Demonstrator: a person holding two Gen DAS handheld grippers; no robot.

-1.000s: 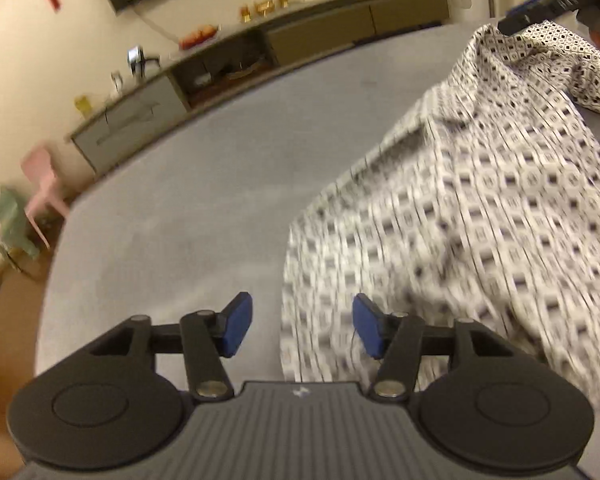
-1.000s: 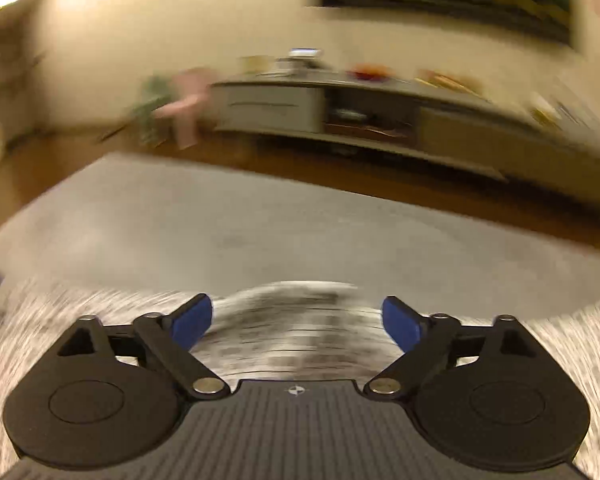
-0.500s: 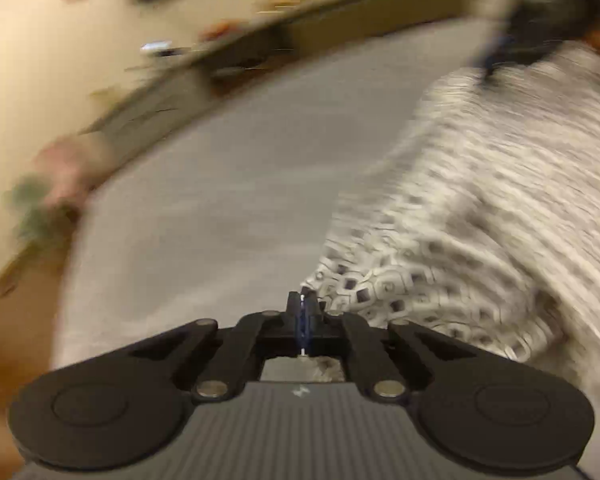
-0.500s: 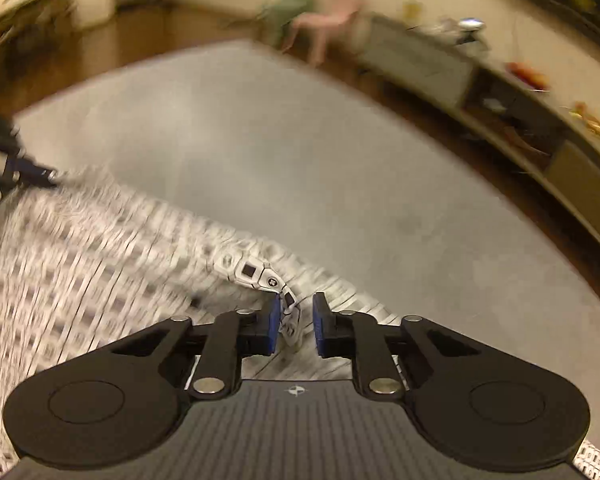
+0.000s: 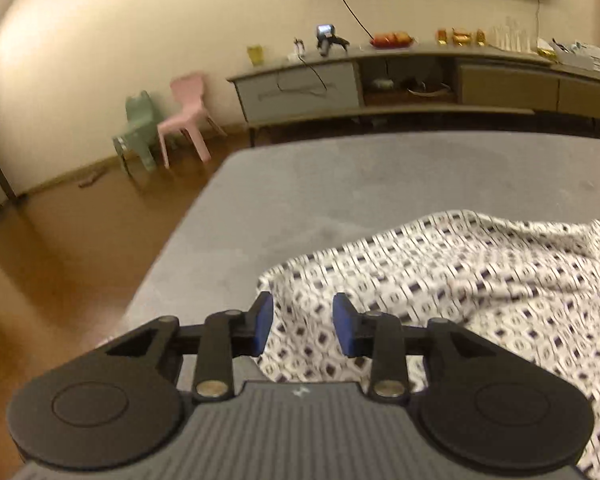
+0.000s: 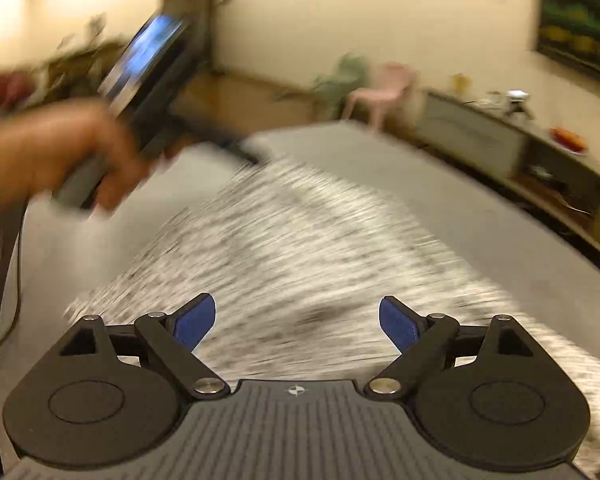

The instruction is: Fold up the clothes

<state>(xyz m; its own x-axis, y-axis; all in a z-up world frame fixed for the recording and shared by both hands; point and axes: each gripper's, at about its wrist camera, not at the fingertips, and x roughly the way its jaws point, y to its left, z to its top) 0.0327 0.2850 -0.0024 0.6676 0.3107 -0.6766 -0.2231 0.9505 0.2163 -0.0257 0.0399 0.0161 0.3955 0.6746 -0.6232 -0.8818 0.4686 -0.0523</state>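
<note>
two grippers hang over one patterned shirt [image 5: 480, 280] spread on a grey bed [image 5: 380, 176]. the left gripper [image 5: 302, 322] has its blue fingers [image 5: 262, 322] a modest gap apart, holding nothing, poised above the shirt's near left corner. the right gripper [image 6: 298, 322] has its fingers [image 6: 194, 322] spread wide, also empty, above the cloth. in the right wrist view the shirt [image 6: 300, 240] is blurred; its long axis runs from just under the fingers away toward the upper left, narrowing to a point near the left gripper [image 6: 252, 156] held in the person's left hand [image 6: 60, 156]. past the bed stand a low sideboard [image 5: 420, 80], a pink chair [image 5: 186, 112] and a green chair [image 5: 138, 128].
</note>
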